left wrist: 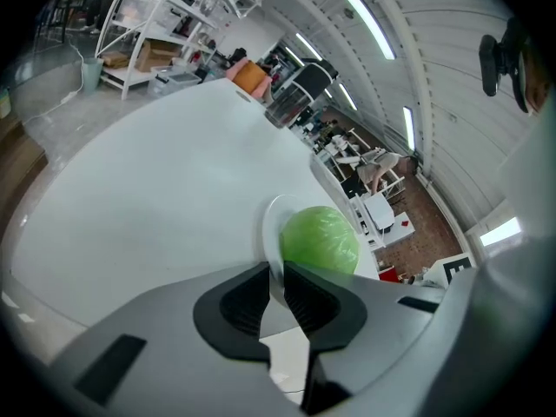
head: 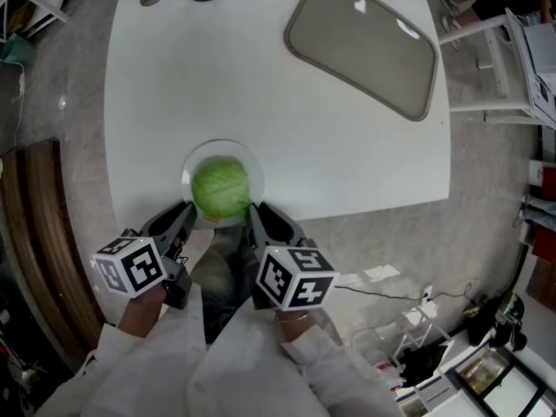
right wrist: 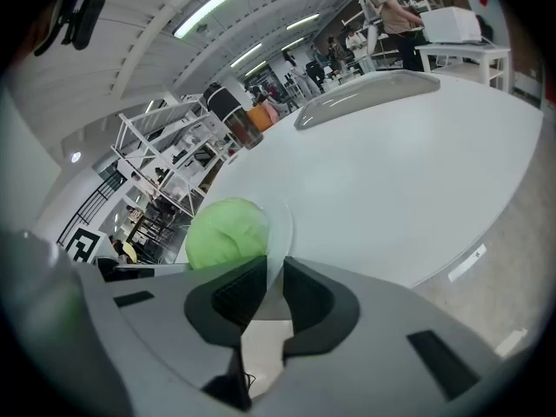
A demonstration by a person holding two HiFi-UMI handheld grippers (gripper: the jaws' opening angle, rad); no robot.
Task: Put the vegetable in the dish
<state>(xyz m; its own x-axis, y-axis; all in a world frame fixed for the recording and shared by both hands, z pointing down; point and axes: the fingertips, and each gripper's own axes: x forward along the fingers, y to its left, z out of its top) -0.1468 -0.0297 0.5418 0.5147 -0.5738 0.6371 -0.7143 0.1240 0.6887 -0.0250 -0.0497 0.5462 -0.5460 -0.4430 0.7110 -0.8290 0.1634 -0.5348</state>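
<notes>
Clamped on dish point(head: 187, 170) rim: left gripper point(left wrist: 276, 268) at 8 o'clock, right gripper point(right wrist: 275, 261) at 4. Could spill cabbage point(head: 221, 189) if lifted crooked.

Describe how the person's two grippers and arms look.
The left gripper and the right gripper both have grey bodies with black ribbed pads. Each carries a white cube printed with black square markers. The person wears long white sleeves.
</notes>
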